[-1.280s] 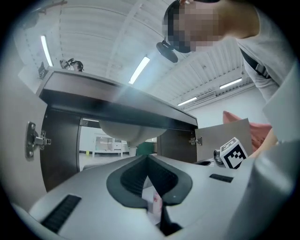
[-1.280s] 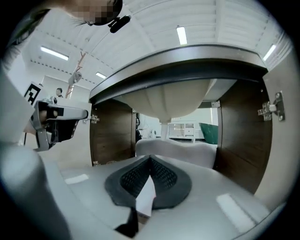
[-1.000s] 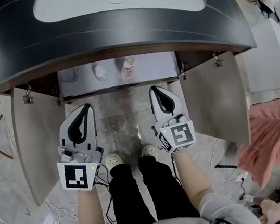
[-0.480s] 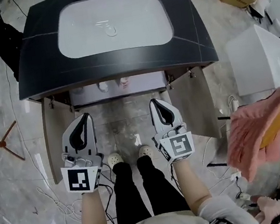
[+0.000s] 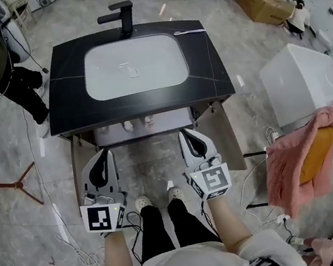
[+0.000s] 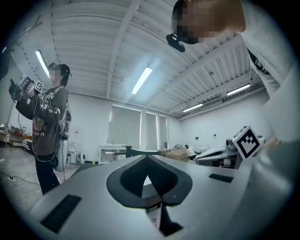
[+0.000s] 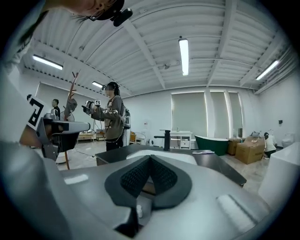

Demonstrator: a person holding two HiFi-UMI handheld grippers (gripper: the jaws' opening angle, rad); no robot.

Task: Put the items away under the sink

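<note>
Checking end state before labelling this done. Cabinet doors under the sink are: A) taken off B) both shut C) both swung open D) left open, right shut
C: in the head view the left door and the right door both stand swung outward, one on each side of the cabinet opening below the black countertop.

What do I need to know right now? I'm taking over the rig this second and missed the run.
The left gripper is shut and empty, in front of the cabinet.
The right gripper is shut and empty, alongside it.
Things: two small items stand in the cabinet under the sink; both doors are open.
Done: those two look put away.
Left: a slim white thing lies on the counter and may need stowing; then probably close the doors.
</note>
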